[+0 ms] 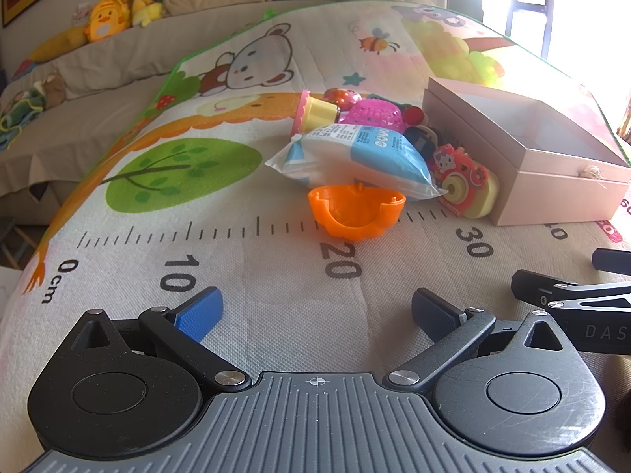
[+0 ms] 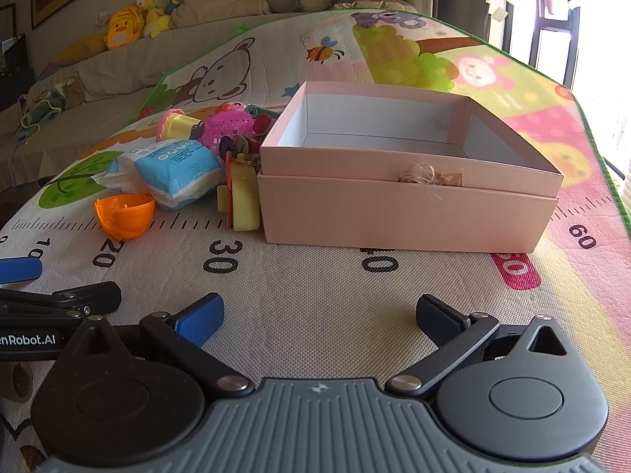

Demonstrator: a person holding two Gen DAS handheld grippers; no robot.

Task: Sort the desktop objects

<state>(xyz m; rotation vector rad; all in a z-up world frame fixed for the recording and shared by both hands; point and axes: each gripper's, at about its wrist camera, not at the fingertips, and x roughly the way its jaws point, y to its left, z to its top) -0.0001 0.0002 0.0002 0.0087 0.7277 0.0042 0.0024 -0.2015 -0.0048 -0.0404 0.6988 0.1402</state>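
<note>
Blue-padded fingers (image 1: 199, 313) of both grippers spread wide, holding and touching nothing.

Pink box (image 2: 406, 213), orange cup (image 1: 355, 213), cartoon-printed mat (image 1: 197, 244).

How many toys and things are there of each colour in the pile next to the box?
Counting only what shows clearly; some dark bits behind are too hidden to tell.
Orange: 1, the half shell
Blue and white: 1, the tissue pack
Pink: 1, the mesh ball
Yellow and pink: 1, the cup
Red and yellow: 1, the toy camera
Total: 5
</note>
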